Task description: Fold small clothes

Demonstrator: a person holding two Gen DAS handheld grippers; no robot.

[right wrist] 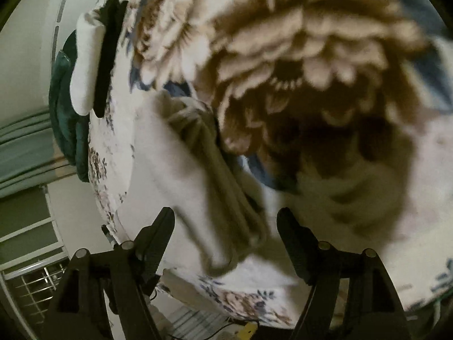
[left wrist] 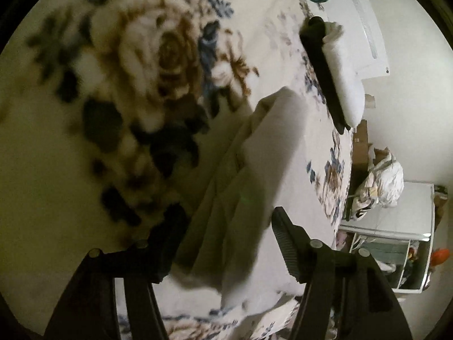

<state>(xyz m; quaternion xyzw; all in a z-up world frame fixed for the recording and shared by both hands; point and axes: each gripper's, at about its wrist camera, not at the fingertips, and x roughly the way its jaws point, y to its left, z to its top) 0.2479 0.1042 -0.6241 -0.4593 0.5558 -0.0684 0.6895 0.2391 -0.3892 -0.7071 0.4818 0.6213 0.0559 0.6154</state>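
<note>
Laundry update: our left claw (left wrist: 226, 238) and right claw (right wrist: 225, 235) both sit wide apart, gripping nothing, one at each end of the folded cream cloth (left wrist: 254, 170) lying on the flowered bed (left wrist: 113, 85), probably so we can square it up evenly.

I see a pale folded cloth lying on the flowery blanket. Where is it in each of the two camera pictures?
Left wrist view: the pale folded cloth runs from the centre down to the bottom, between the open claw's fingers.
Right wrist view: the pale folded cloth lies left of centre, reaching down between the open claw's fingers.
Shared landmark: the black and white socks at the edge of the flowery blanket.
</note>
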